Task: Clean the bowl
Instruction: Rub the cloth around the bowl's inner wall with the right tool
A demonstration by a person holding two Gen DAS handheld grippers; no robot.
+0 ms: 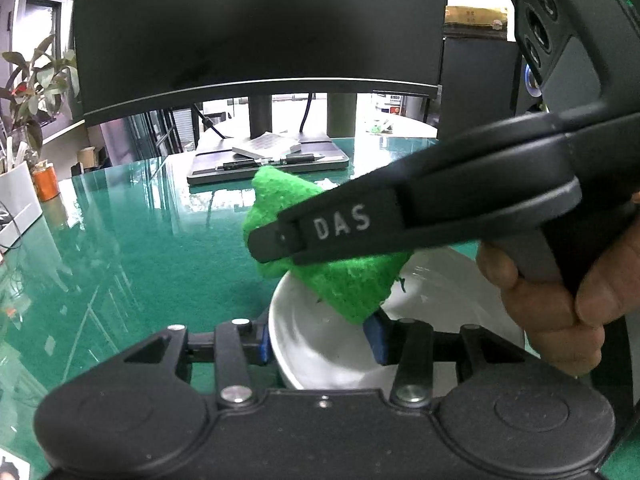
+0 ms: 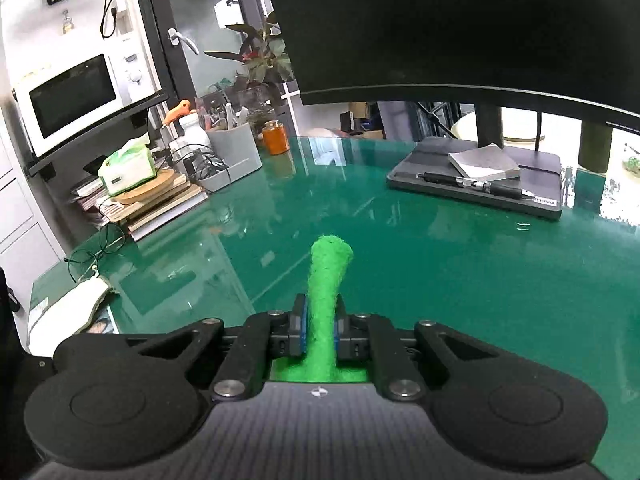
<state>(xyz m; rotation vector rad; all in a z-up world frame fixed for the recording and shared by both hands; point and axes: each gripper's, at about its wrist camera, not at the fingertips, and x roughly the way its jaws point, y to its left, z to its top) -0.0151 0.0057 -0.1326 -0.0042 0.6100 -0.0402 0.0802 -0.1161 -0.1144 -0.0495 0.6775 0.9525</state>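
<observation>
One white bowl (image 1: 320,344), green sponge (image 1: 344,280) inside

The bowl (image 1: 320,344) sits on the table (image 1: 140,248) before the monitor (image 1: 260,28), the scouring pad (image 1: 348,284) over it, a notepad (image 2: 482,166) behind.

The right gripper (image 1: 276,240) and green sponge (image 1: 344,284) hid much of the white bowl (image 1: 316,344); the left gripper's (image 1: 320,340) body covered its near rim. Whether its pads pressed the bowl's wall was unclear.
</observation>
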